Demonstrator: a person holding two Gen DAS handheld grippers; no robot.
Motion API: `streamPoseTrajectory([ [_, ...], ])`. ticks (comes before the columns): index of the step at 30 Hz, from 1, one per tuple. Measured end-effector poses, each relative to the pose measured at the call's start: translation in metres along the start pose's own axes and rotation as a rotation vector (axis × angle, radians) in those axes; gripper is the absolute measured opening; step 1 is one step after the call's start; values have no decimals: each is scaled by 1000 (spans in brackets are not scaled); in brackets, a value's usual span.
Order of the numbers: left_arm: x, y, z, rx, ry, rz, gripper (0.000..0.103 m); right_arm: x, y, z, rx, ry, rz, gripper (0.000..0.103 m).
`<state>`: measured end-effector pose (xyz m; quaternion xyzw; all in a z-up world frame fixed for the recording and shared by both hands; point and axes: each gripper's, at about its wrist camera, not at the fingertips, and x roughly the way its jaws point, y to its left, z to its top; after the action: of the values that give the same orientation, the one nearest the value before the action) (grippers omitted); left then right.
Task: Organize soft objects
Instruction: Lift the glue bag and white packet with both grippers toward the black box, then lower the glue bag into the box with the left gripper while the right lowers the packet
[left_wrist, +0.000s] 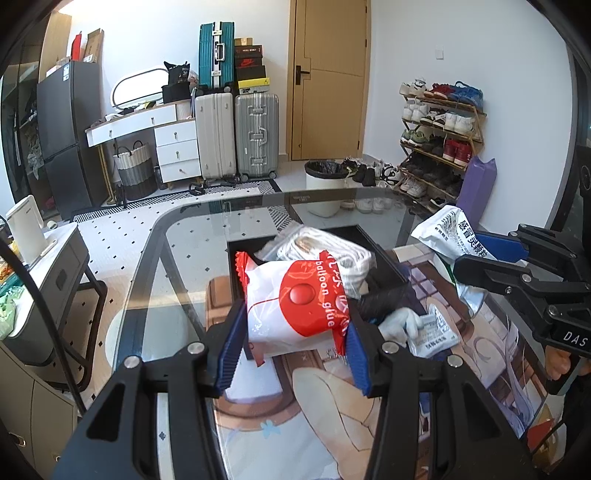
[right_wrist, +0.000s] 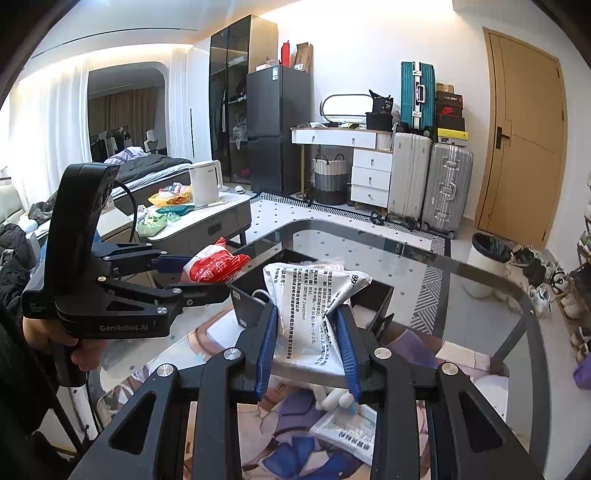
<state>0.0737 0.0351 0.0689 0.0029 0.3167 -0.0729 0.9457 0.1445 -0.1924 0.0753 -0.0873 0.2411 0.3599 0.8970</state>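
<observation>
Left gripper (left_wrist: 295, 328) pinches a puffy red and white packet (left_wrist: 295, 306) between its blue pads, holding it in the air above the near edge of a black box (left_wrist: 242, 254) that stands on a glass table (left_wrist: 147, 258). Right gripper (right_wrist: 308, 339) is clamped on a crumpled white pouch (right_wrist: 306, 299) covered in black print, also lifted clear of the table and hanging over the box's near side. Each gripper shows in the other's camera, off to one side, with a hand (right_wrist: 83, 354) wrapped around the left gripper's handle. Inside the box lies a clear bag (left_wrist: 325, 251) of what looks like coiled white cord, though the packet hides part of it. On the illustrated mat (left_wrist: 332, 406) covering the table's near part rest a small white soft toy (left_wrist: 400, 321) and, touching it, a flat white sachet (left_wrist: 436, 332), both just beside the box's right corner.
</observation>
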Motion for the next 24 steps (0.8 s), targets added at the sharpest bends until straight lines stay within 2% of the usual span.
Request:
streamPoseTrajectory([
  [24,33,5,18,-18,1,8,49,38,-23,18,37,-13,-15,32],
])
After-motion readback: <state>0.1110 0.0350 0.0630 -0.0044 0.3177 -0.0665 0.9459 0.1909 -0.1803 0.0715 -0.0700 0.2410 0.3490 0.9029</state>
